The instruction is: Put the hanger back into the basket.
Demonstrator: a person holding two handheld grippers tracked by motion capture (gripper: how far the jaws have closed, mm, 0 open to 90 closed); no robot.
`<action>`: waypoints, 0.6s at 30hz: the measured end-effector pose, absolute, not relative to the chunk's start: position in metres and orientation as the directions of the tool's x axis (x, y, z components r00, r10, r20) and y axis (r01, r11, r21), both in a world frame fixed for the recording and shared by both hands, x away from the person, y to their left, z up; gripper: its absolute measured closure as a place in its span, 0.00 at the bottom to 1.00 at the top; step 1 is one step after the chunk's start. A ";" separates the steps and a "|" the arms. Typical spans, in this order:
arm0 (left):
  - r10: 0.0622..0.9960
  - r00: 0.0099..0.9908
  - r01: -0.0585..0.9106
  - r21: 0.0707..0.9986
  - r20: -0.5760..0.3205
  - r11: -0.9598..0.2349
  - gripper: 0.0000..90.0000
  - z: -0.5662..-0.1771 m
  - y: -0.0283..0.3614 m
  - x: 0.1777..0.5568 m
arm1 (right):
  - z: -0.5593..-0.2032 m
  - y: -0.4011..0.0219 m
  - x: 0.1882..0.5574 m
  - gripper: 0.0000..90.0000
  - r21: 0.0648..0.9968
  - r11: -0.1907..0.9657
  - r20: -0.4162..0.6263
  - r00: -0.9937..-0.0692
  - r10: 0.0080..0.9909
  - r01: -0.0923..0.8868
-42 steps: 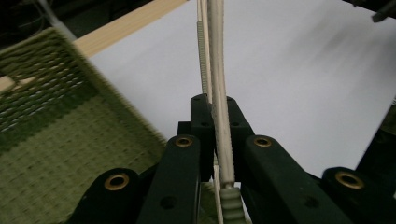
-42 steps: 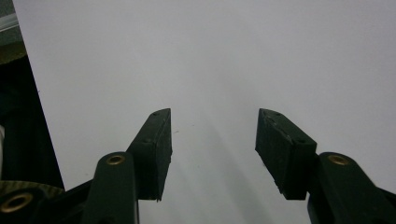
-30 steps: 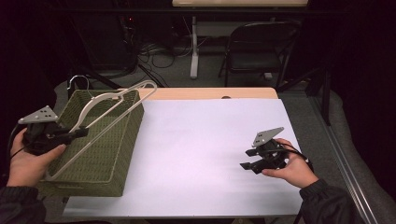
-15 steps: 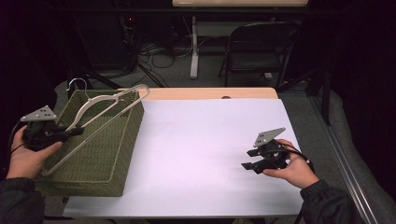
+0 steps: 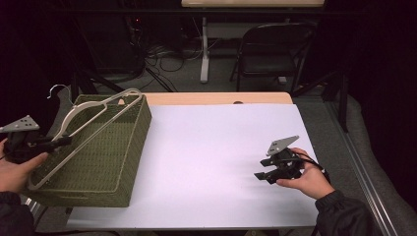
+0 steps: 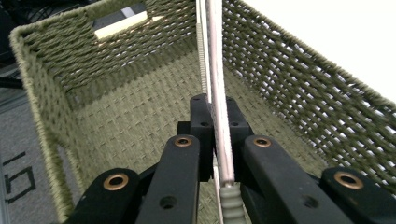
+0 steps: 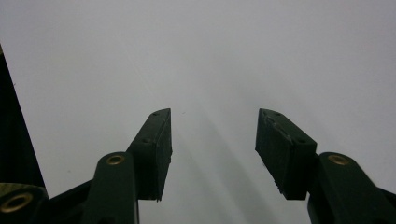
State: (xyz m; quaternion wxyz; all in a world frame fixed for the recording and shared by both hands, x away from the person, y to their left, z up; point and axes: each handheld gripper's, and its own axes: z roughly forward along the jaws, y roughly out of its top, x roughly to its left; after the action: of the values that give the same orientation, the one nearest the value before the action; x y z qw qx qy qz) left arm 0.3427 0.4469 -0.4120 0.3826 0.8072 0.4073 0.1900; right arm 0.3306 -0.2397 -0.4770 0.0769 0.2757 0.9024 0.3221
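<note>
A pale clothes hanger [image 5: 93, 115] with a wire hook lies slanted over an olive woven basket [image 5: 125, 162] at the table's left. My left gripper [image 5: 63, 141] is shut on the hanger's bar at the basket's left rim. In the left gripper view the bar [image 6: 215, 70] runs up between the closed pads of my left gripper [image 6: 215, 116], above the basket's woven floor [image 6: 140, 116]. My right gripper [image 5: 259, 175] rests low over the white table top at the right, held in a hand. Its jaws stand open in the right gripper view, my right gripper [image 7: 212, 135] holding nothing.
The white table top [image 5: 216, 147] spreads between basket and right hand, with a wooden strip [image 5: 216, 98] at its far edge. A folding chair [image 5: 270, 49], a table leg and cables stand on the dark floor beyond.
My left hand has drawn left and a little down with the hanger, so the hanger sits lower over the basket. The right hand has stayed put.
</note>
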 end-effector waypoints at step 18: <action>0.790 0.613 0.589 0.663 0.005 -0.462 0.96 -0.451 0.428 0.369 | -0.480 -0.241 0.332 0.50 0.598 0.655 0.043 -0.835 0.549 0.461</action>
State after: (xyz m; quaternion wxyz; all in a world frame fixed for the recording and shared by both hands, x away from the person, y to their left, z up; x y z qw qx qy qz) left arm 0.3692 0.4282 -0.4510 0.3174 0.8402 0.4104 0.1578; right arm 0.3321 -0.2409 -0.4798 0.0709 0.2785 0.9069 0.3081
